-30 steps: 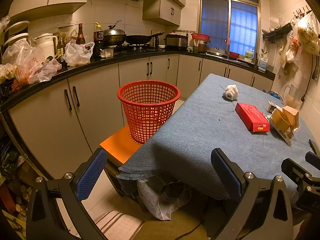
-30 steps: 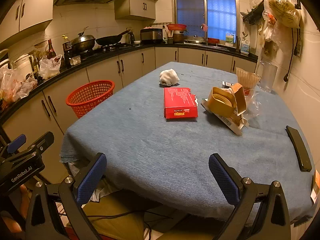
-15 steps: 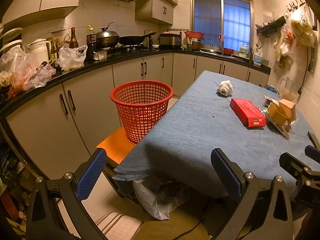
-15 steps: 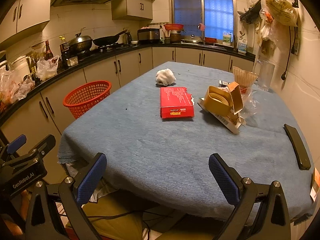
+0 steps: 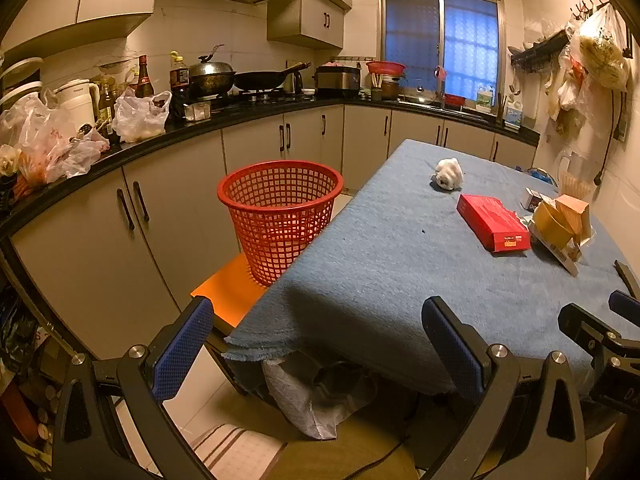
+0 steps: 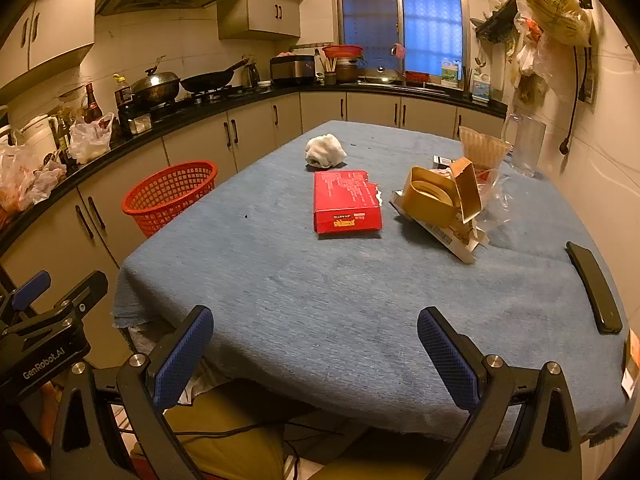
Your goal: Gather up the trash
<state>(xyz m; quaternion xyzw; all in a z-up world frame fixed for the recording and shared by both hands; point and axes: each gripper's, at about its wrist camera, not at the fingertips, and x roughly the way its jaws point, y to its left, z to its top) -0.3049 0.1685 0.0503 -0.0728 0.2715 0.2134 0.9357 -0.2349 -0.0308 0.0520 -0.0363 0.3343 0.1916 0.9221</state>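
Both grippers, left gripper (image 5: 316, 344) and right gripper (image 6: 316, 354), gape empty near the table (image 6: 320, 288).

I count one red basket (image 5: 280, 208), one red box (image 6: 347, 201), one white wad (image 6: 325, 151), one phone (image 6: 595, 286) (mine to sort).

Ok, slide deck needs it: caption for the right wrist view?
Open right tongs face red box, crumpled tissue on blue-clothed table.

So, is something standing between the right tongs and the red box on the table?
Nothing visible does. Between the open right tongs and the red box lies only bare blue tablecloth.
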